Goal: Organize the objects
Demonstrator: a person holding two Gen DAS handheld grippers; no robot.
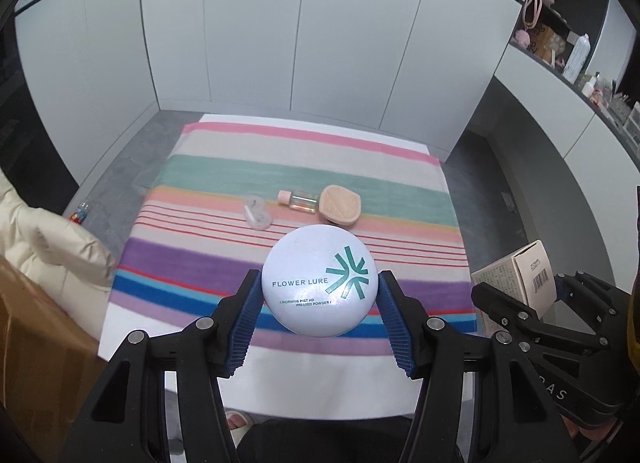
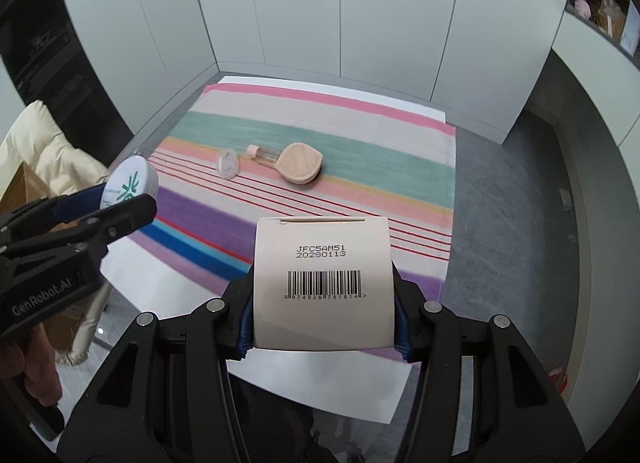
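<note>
**Both grippers closed and raised**

The left gripper (image 1: 320, 295) is held aloft, its blue-padded fingers (image 1: 248, 315) pressed on a held item. The right gripper (image 2: 323, 303) is likewise clamped, raised just right of it.

Your left gripper (image 1: 320, 295) has blue ridged pads (image 1: 244, 323) on black arms and holds a white compact (image 1: 320, 291) with a teal emblem. The beige box (image 2: 323, 283) carries a black barcode. The cloth (image 1: 280, 167) is striped pink, green, purple, blue.
</note>
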